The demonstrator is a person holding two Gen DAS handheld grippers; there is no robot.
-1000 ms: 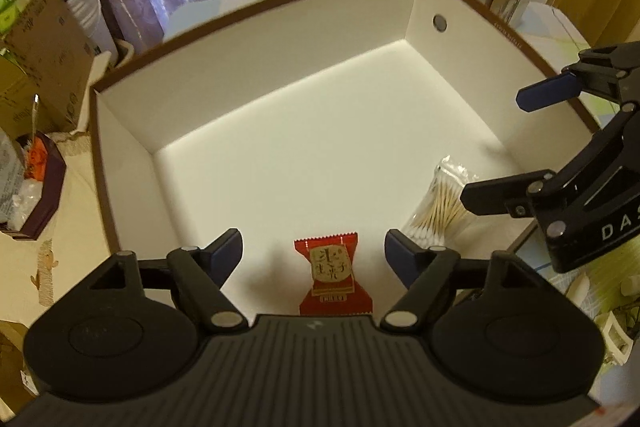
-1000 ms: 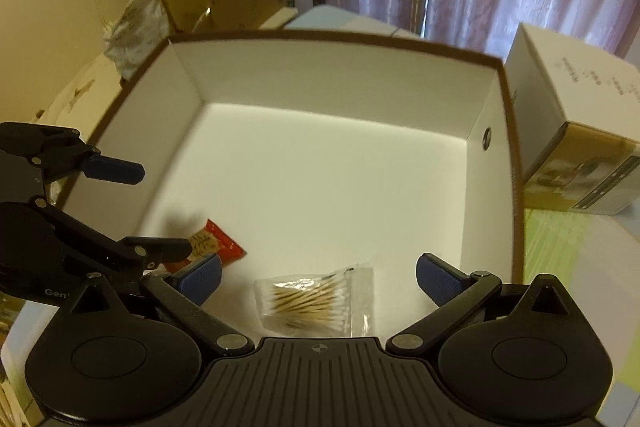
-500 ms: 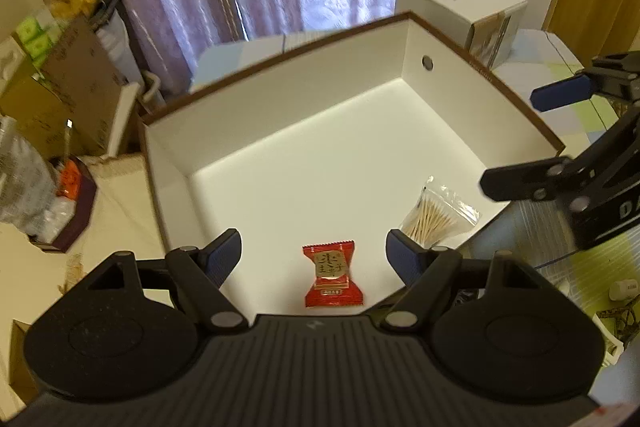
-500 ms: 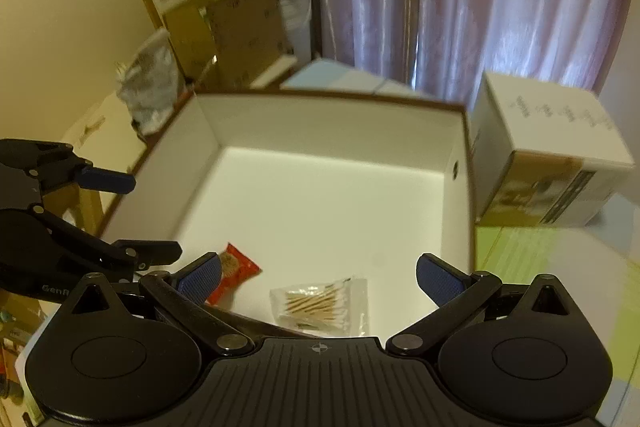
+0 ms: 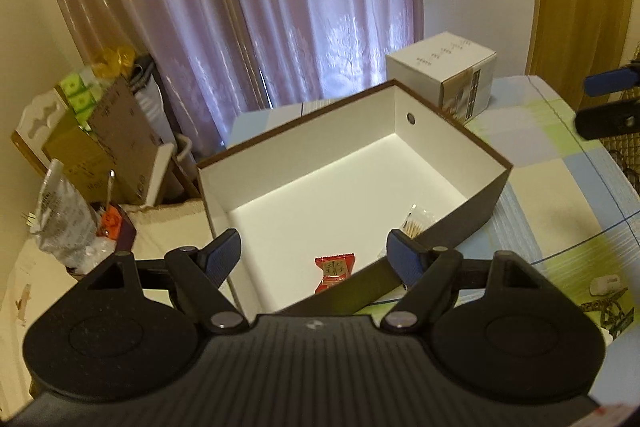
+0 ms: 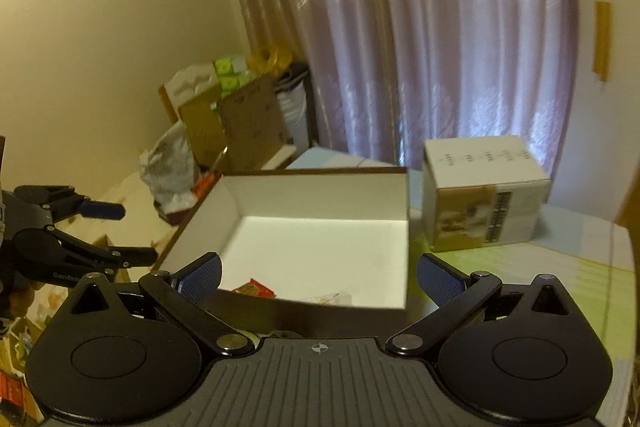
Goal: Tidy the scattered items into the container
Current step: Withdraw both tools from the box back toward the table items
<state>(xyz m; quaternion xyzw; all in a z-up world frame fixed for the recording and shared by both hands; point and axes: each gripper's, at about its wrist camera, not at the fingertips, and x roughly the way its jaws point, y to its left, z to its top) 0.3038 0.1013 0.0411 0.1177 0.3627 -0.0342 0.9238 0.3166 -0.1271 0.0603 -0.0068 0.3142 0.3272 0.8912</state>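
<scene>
Red snack packet [image 5: 335,270] lies flat on the white floor of the container [image 5: 456,135], close against the near wall. Bag of cotton swabs [image 5: 414,223] beside it to the right, also inside, mostly hidden behind that wall in the left wrist view. In the right wrist view only the tops of both show over the near rim: packet [image 6: 253,289], bag [image 6: 329,299].

Relative to the claws: the packet sits below and ahead of the left claw [image 5: 316,257], roughly on its centre line, well apart from both fingers. The right claw [image 6: 318,277] is outside the box, raised, with the near wall between it and the contents. Both claws are spread wide and carry nothing.

Risks, as judgement:
- A small white item [image 5: 605,284] and a patterned strip [image 5: 608,307] lie on the checked worktop [image 5: 560,211] at far right. If these count as scattered items, the job is not finished; they sit at the frame edge and could be overlooked.
- The box is light card. A claw swinging low across it could catch the near rim and shove or tip it, spilling the two items.
- The white carton [image 6: 484,195] stands just beside the container's right wall; a wide reach on that side could knock it.
- The right wrist view is blurred, so fine positions there are uncertain.
</scene>
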